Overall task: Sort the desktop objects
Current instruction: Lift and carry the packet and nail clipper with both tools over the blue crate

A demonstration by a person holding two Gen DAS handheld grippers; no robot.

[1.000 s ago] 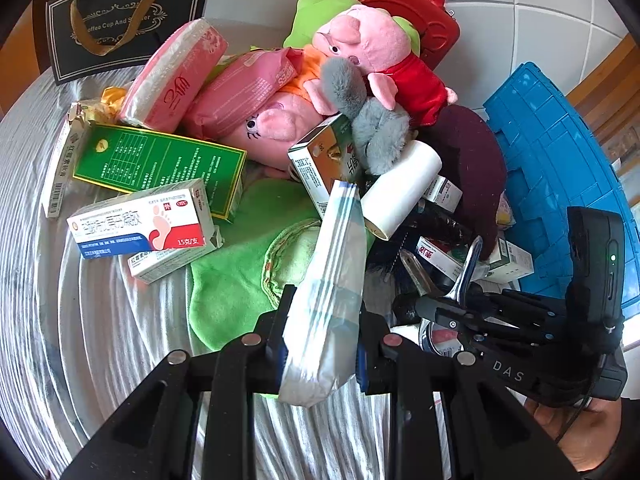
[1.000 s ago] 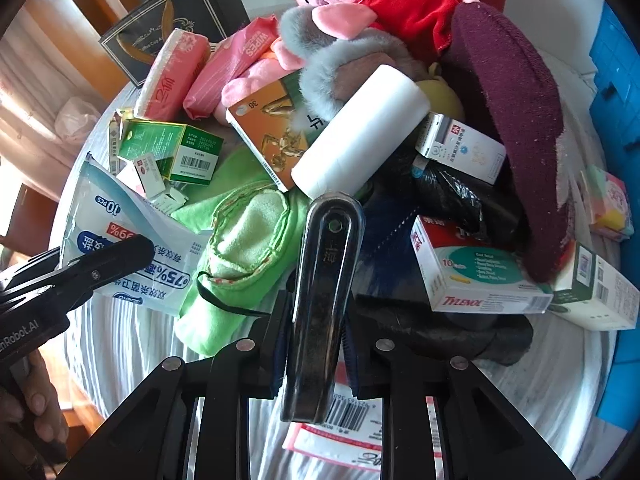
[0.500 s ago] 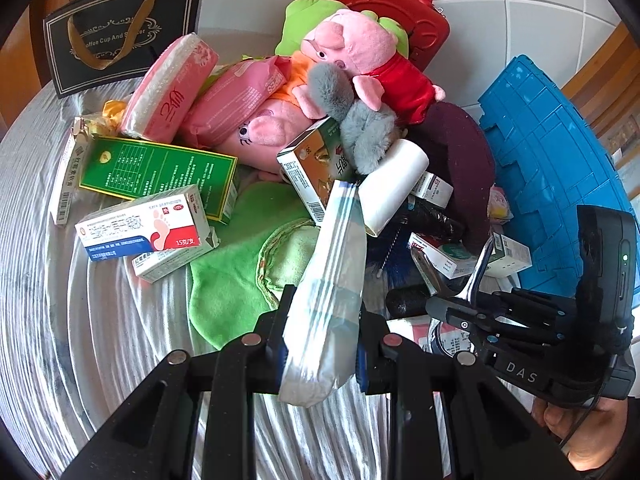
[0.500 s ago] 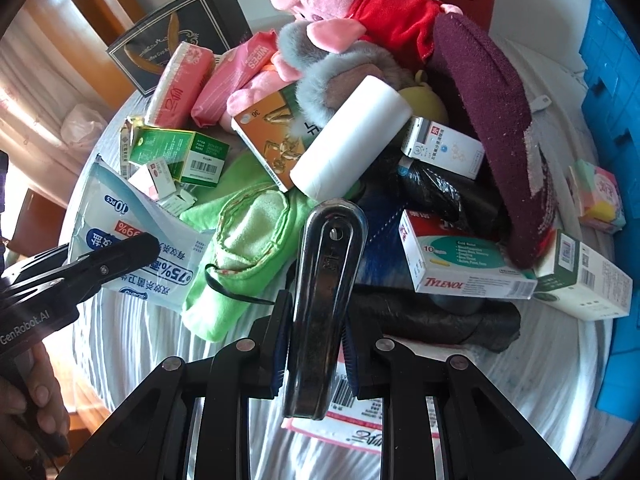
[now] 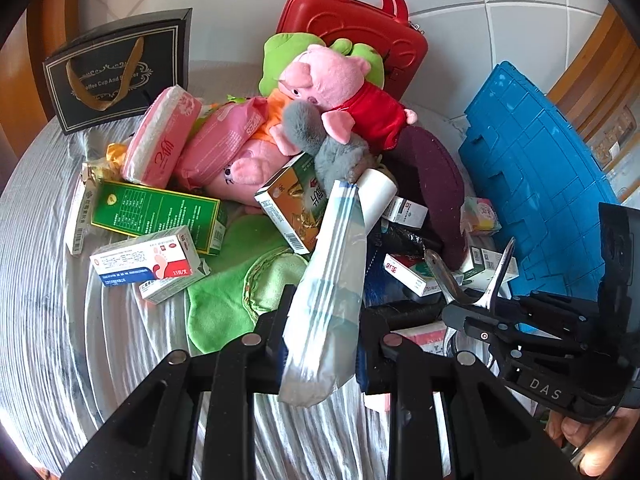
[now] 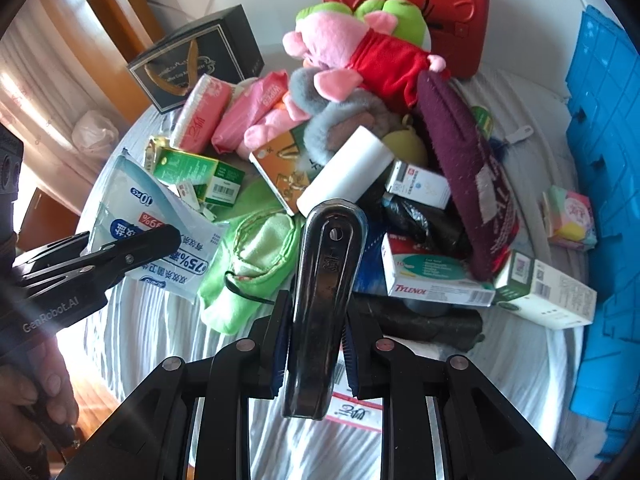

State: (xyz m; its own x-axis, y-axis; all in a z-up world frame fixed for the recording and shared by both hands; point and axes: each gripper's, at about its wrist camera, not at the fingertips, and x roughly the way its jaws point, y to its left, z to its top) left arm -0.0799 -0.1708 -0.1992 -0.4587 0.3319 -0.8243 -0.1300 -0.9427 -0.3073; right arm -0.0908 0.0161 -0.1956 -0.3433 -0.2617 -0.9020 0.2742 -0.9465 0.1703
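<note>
In the left wrist view, the left gripper (image 5: 324, 344) is clamped tight on a pale wipe pouch (image 5: 328, 280), which stands up between its jaws above the cluttered table (image 5: 60, 300). Behind the pouch lies a green cloth (image 5: 236, 292), and to its left a foot-cream box (image 5: 146, 258) sits against a long green box (image 5: 156, 210). A pink pig toy (image 5: 340, 96) tops the heap in front of a red case (image 5: 360, 28), with a black gift bag (image 5: 116, 72) at far left and a blue crate (image 5: 540, 176) on the right. The right gripper (image 5: 476, 304) comes in from the lower right, pinching a metal nail clipper (image 5: 468, 280) whose lever sticks up. In the right wrist view, the right gripper (image 6: 316, 340) is closed on the clipper (image 6: 326, 280), held upright over the table edge, just in front of the cloth (image 6: 256, 256) and a white roll (image 6: 344, 174). A Tylenol box (image 6: 432, 276) lies to the right, beside a maroon cloth (image 6: 468, 176). At left, the left gripper (image 6: 160, 240) grips the pouch (image 6: 160, 224), its print reading upside down, clear of the heap.
</note>
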